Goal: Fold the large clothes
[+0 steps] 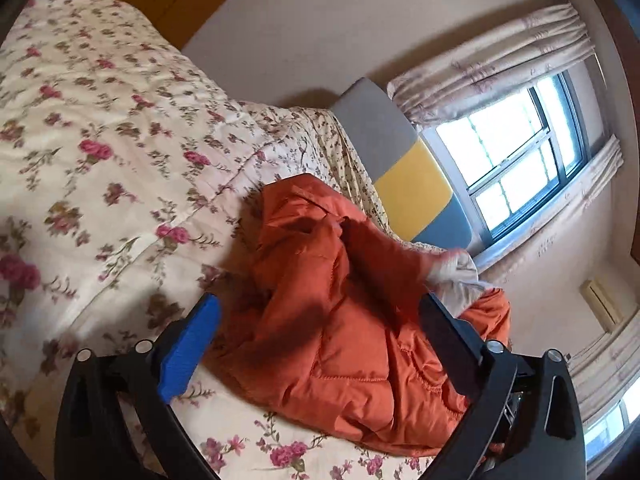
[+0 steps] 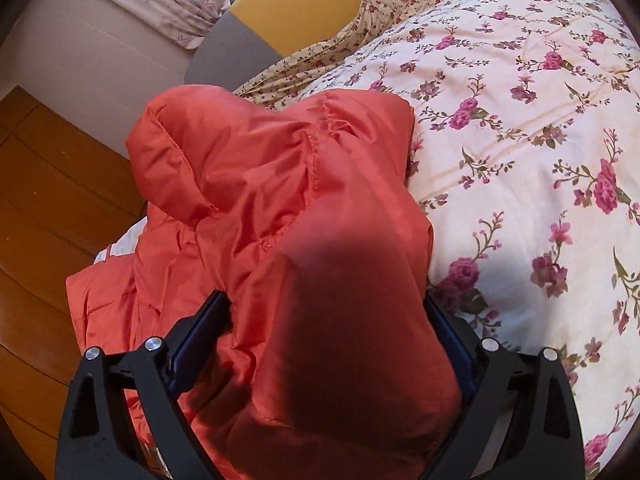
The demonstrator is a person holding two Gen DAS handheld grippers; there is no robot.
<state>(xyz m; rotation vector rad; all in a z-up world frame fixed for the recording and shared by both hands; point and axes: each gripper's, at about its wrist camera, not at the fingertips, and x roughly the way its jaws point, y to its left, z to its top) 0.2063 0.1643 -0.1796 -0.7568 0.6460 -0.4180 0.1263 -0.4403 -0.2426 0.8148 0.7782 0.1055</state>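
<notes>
Your orange quilted jacket (image 1: 320,320) lay bunched on the bed, on top of the floral quilt (image 1: 100,140), near the edge of the mattress beside the wooden floor (image 2: 48,220). A pale lining or second garment (image 1: 456,276) showed at its far side — which of the two, the blurred view could not settle.

Your left hand-held gripper (image 1: 316,344) had its jaws spread wide. The blue pad (image 1: 188,352) stood over the quilt just beside the jacket, while the opposite finger sat against the orange fabric; a mound of the jacket lay between them, but the pads did not press on it.

Your right hand-held gripper (image 2: 324,344) was also spread wide, and a thick puffy fold of the jacket filled the gap between its fingers, bulging up toward the camera. The fabric lay against both pads; whether they were squeezing it or it merely rested there, you could not tell from this view.

Beyond the jacket, a smaller-print floral sheet (image 1: 320,136) was rumpled at the head of the bed — behind it stood a padded headboard (image 1: 408,184) in grey, yellow and blue panels. A window (image 1: 516,152) with patterned curtains (image 1: 492,52) was in the wall past that.
</notes>
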